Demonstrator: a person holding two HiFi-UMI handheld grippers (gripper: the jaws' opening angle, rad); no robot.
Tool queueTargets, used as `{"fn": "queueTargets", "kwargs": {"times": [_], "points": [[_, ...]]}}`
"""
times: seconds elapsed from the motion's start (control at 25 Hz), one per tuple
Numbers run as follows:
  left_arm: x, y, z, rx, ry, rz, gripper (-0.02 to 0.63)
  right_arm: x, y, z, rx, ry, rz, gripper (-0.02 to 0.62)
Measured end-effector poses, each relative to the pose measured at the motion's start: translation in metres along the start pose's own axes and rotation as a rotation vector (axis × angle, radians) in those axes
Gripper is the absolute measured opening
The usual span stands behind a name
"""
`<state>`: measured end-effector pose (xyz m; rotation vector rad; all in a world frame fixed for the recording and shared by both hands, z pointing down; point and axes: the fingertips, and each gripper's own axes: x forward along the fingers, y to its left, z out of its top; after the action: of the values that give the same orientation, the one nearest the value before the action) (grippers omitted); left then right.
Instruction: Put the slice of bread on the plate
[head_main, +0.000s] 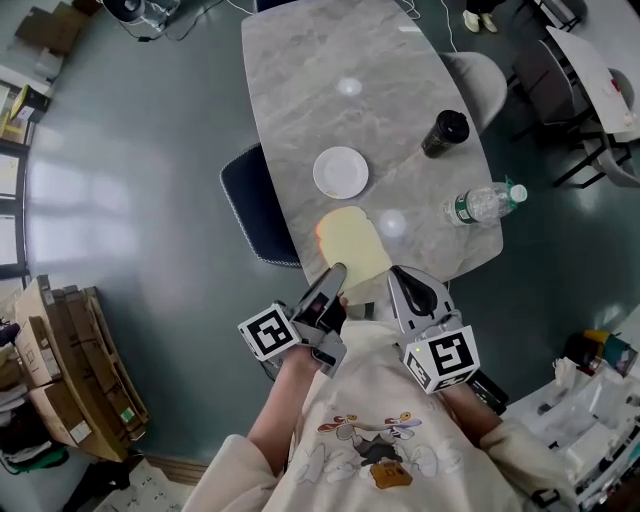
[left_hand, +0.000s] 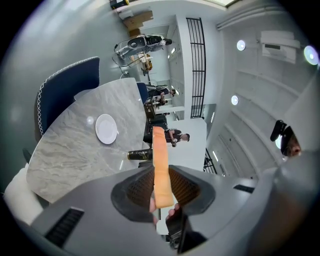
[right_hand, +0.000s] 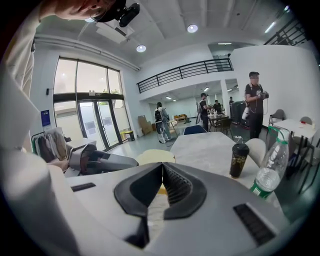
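A pale yellow slice of bread (head_main: 352, 243) hangs over the near end of the marble table (head_main: 300, 90), with my left gripper (head_main: 338, 272) shut on its near edge. In the left gripper view the bread (left_hand: 159, 150) stands edge-on between the two pads. The white plate (head_main: 340, 172) lies empty on the table just beyond the slice, and shows in the left gripper view as the plate (left_hand: 106, 128) at the left. My right gripper (head_main: 398, 275) hovers beside the slice on the right, jaws shut with nothing in them. From the right gripper view the bread (right_hand: 155, 156) sits just past its tips.
A black cup (head_main: 445, 132) and a lying water bottle (head_main: 483, 203) are on the table's right side. A dark blue chair (head_main: 250, 205) stands at the table's left edge and a white chair (head_main: 480, 80) at its right. People stand in the background.
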<state>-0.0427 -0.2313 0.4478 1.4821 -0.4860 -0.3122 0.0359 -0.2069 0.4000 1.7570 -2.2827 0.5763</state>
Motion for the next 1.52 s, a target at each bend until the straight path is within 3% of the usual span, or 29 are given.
{"fn": "queueTargets", "kwargs": {"times": [0.36,0.68,0.84,1.52], "points": [[0.017,0.022,0.021,0.016,0.003,0.06,0.098,0.041,-0.018,0.009,-0.014,-0.023,0.019,0.006],[0.031,0.029,0.032,0.012,0.009,0.068,0.097,0.058,-0.03,0.009,-0.058,-0.014,0.018,0.006],[0.055,0.042,0.044,0.019,0.02,0.103,0.097,0.081,-0.054,0.007,-0.062,-0.002,0.014,0.006],[0.133,0.107,0.09,0.078,0.013,0.223,0.098,0.166,-0.121,-0.034,-0.054,0.089,0.057,0.006]]}}
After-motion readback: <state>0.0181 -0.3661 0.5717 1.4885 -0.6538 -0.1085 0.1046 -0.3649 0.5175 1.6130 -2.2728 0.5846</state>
